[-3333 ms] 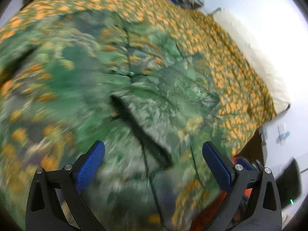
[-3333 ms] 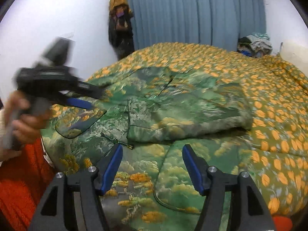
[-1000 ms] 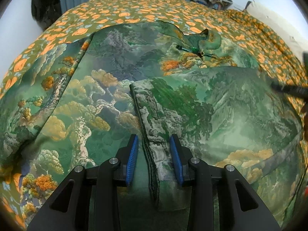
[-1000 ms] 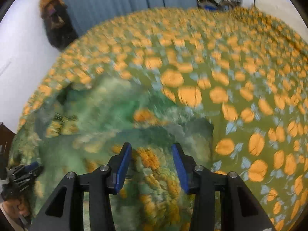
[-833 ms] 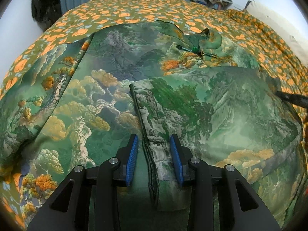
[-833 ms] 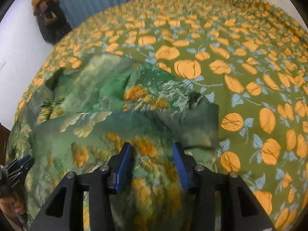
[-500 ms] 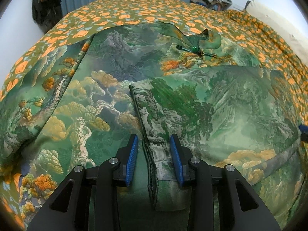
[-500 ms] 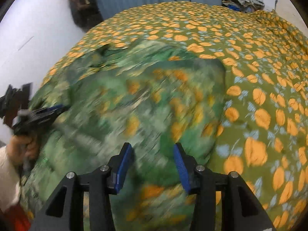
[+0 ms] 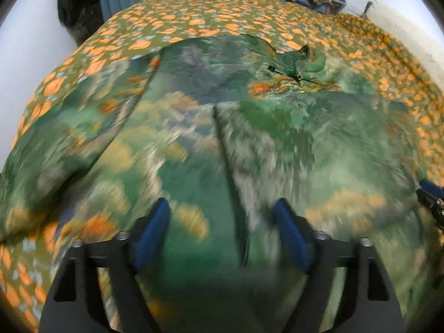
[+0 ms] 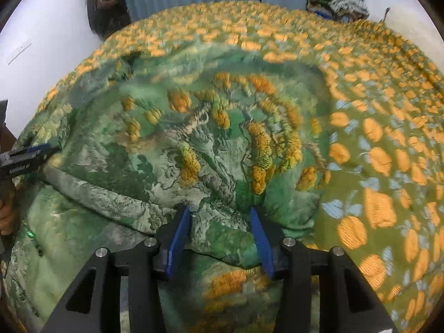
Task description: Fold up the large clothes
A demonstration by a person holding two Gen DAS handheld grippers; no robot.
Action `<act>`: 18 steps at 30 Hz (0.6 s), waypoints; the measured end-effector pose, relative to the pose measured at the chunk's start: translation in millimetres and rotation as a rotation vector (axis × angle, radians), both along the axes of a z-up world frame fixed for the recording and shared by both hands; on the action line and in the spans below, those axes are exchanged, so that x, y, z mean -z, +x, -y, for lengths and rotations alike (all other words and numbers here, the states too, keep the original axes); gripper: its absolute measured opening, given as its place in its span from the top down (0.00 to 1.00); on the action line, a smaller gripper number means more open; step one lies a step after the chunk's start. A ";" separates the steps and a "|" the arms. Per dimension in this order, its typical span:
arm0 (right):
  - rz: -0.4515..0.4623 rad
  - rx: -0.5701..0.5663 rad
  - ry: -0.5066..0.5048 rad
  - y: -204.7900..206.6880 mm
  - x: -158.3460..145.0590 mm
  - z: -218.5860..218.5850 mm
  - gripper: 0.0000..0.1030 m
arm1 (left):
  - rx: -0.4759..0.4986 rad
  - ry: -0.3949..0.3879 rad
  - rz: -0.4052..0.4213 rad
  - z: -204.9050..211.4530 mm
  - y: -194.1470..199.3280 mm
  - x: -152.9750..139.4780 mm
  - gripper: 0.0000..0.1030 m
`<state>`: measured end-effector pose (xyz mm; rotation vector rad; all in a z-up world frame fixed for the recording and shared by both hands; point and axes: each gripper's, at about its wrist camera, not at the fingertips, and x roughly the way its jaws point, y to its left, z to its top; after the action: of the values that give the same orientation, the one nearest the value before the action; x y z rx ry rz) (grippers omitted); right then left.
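Lying across the bed with the olive, orange-flowered quilt (image 10: 383, 144), the large green landscape-print padded garment (image 10: 194, 144) has one side already folded over its middle. In the left wrist view the dark folded edge (image 9: 230, 172) runs from 6 toward 12 o'clock, straight ahead of the left tongs (image 9: 222, 227), which stand wide with nothing between the pads. View is blurred, so contact is unclear.

Right tongs (image 10: 219, 230) sit narrow on a puffy fold at the garment's side, cloth between the blue pads; looks pinched, judging by the bunching. From the right view the left tongs show at 9 o'clock (image 10: 25, 158), at the far end of the same fold line.

Garment's long axis runs toward the collar with its green cord (image 9: 291, 72) at 1 o'clock. Left tongs are nearer the centre edge; the unfolded side lies at its 9–10 o'clock, likely next.
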<state>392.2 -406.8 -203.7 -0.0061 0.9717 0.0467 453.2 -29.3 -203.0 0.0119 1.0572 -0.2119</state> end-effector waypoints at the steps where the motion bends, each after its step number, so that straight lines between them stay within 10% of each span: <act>1: 0.031 0.015 0.011 -13.3 -10.0 -0.7 0.34 | 0.008 -0.023 -0.017 -9.1 -9.1 -4.6 0.16; 7: 0.133 0.061 0.159 -96.2 -46.1 -18.4 0.26 | -0.008 -0.043 -0.030 -95.3 -70.8 -35.8 0.13; 13: 0.168 -0.002 0.154 -138.9 -50.5 -66.1 0.26 | -0.339 -0.147 0.009 -223.4 -73.9 -47.3 0.07; 18: 0.195 -0.016 0.179 -140.3 -62.6 -84.0 0.26 | -0.686 -0.376 -0.063 -321.5 -58.0 2.5 0.07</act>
<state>251.9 -322.8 -141.0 0.1433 0.7695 0.1452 395.2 292.2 -205.6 -0.6904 1.0142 0.2168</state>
